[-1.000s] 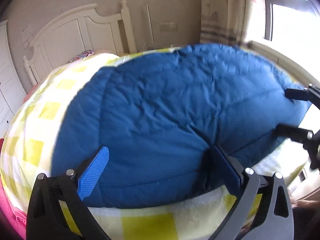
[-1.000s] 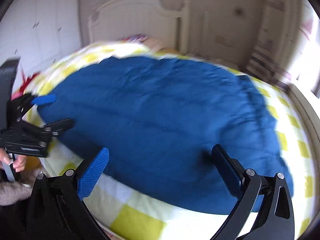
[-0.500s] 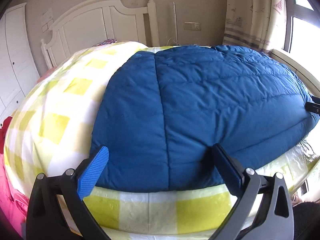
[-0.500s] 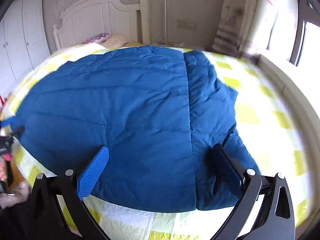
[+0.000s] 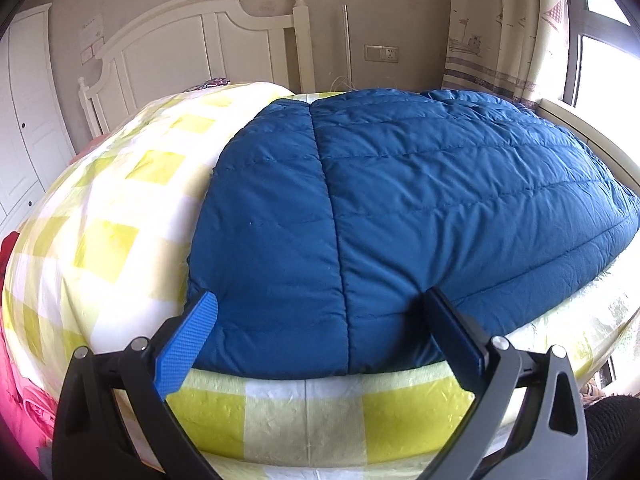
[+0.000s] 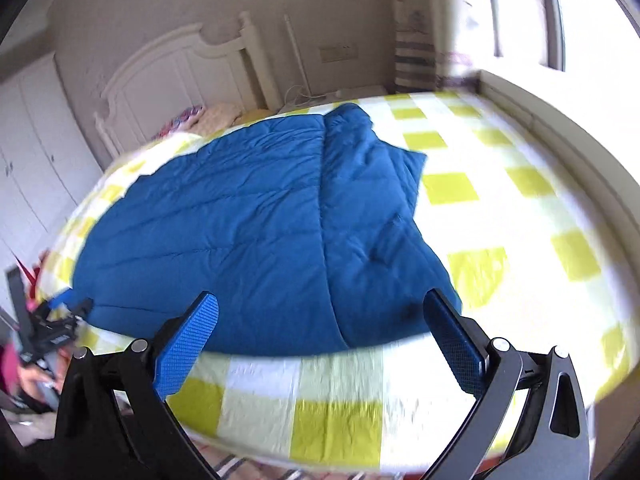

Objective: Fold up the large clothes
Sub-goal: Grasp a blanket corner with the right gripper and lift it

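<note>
A large blue quilted down garment (image 5: 400, 208) lies spread flat on the bed; it also shows in the right wrist view (image 6: 256, 232). My left gripper (image 5: 320, 324) is open and empty, its jaws wide apart just above the garment's near left edge. My right gripper (image 6: 320, 324) is open and empty over the garment's near right edge, beside a folded strip (image 6: 372, 216) along its right side. The left gripper also shows small at the far left of the right wrist view (image 6: 70, 306).
The bed has a yellow-and-white checked sheet (image 5: 120, 216) (image 6: 500, 216) and a white headboard (image 5: 192, 40). White wardrobe doors (image 6: 28, 152) stand at the left, a curtain (image 5: 500, 28) and a window ledge (image 6: 560, 120) at the right. Pink cloth (image 5: 16, 392) hangs at the left.
Both grippers have swung apart: the left view turned to the garment's left edge, the right view to its right edge. The right gripper has left the left view. Both stayed open.
</note>
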A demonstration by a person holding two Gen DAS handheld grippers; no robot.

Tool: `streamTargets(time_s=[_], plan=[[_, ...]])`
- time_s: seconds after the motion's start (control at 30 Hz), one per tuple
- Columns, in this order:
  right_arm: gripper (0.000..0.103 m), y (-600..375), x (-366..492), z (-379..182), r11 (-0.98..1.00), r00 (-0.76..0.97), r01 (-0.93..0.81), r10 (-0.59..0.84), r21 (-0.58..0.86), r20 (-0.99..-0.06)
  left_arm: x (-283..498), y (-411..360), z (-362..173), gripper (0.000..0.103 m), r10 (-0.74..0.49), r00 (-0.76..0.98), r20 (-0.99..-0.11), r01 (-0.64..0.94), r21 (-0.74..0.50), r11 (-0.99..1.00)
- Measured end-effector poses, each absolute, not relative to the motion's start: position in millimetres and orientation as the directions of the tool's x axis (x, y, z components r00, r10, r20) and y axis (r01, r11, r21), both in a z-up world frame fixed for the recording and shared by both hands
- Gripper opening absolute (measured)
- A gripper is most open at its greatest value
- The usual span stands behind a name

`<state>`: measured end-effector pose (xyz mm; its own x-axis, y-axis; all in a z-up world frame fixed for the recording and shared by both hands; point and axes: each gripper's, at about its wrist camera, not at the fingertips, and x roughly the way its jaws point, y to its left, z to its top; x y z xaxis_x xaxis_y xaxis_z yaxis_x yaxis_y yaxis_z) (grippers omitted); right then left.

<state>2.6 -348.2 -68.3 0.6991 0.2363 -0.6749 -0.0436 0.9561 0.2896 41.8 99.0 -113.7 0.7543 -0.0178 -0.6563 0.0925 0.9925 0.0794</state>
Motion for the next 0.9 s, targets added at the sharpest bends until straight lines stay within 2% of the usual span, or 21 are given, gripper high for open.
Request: streamTargets(time_s=[0.1,0.2,0.4,0.5,0.67,0.7,0.73,0.77,0.83,0.9], plan=[[0.098,-361.8,-14.5,-76.2,0.919,0.658,-0.035,0.317,0.392,-0.683,42.1,97.8,-114.1,0.101,-0.013,0.757,-0.653,0.088,0.082,0.993],[0.098,-365.7,-17.1,-87.7,0.902,0.637,-0.023,0.346,0.432,-0.689,42.4,97.1,-114.5,0.101,-0.01,0.758,-0.652,0.086,0.084,0.993],[0.099,-348.0,25.9,-108.5,0.858,0.601,-0.014,0.418,0.514,-0.681,43.3,97.3,-114.5,0.101,-0.011,0.757,-0.654,0.087,0.084,0.993],[0.099,-342.7,52.5,-109.1,0.85,0.633,0.032,0.39,0.526,-0.669,42.9,97.9,-114.6,0.101,-0.016,0.756,-0.654,0.09,0.081,0.993],[0.099,-349.5,85.4,-112.8,0.769,0.714,0.127,0.368,0.627,-0.596,42.8,99.8,-117.0,0.101,-0.035,0.76,-0.649,0.101,0.064,0.993],[0.095,-345.9,88.2,-113.0,0.774,0.723,0.122,0.36,0.621,-0.59,43.3,100.2,-117.3,0.101,-0.037,0.76,-0.649,0.102,0.063,0.993],[0.083,-344.9,87.7,-115.1,0.76,0.733,0.112,0.371,0.64,-0.57,44.0,100.6,-117.6,0.101,-0.038,0.76,-0.649,0.103,0.063,0.993],[0.078,-347.3,84.8,-117.1,0.741,0.747,0.108,0.379,0.663,-0.546,44.6,100.4,-117.8,0.101,-0.038,0.76,-0.649,0.103,0.062,0.993],[0.053,-360.0,74.0,-121.6,0.689,0.785,0.08,0.402,0.721,-0.472,46.5,99.7,-118.4,0.101,-0.043,0.759,-0.65,0.106,0.059,0.993],[0.042,-374.7,62.1,-125.8,0.619,0.815,0.042,0.433,0.784,-0.386,50.0,97.2,-119.4,0.101,-0.041,0.759,-0.649,0.108,0.064,0.992]])
